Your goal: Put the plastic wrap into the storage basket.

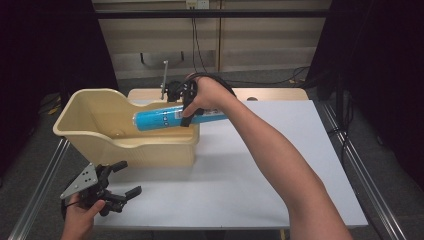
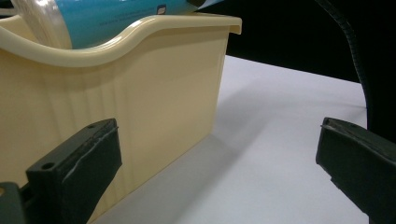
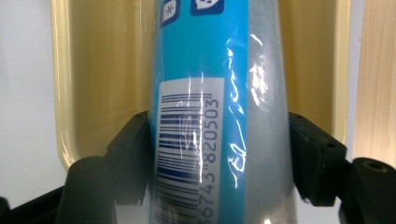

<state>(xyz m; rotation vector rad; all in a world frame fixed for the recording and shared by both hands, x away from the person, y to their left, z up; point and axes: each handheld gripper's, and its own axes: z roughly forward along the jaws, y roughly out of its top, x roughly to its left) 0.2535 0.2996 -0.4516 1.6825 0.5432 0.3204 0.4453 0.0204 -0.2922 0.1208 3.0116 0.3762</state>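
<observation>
Our right gripper (image 1: 186, 107) is clamped across the blue tube (image 1: 170, 118), which lies lengthwise over the cream bin (image 1: 90, 137), its free end pointing into the hollow. Our left gripper (image 1: 116, 185) waits wide and empty just beside the bin's near wall.

The bin (image 1: 107, 135) stands on the left part of the table (image 1: 280, 165), and all places here are given from it. The wrapped roll (image 1: 170, 118) lies across the bin's right end, above its rim, between the jaws of the right gripper (image 1: 187, 107). The left gripper (image 1: 117, 187) is in front of the bin, near its left front corner, above the table edge.
</observation>
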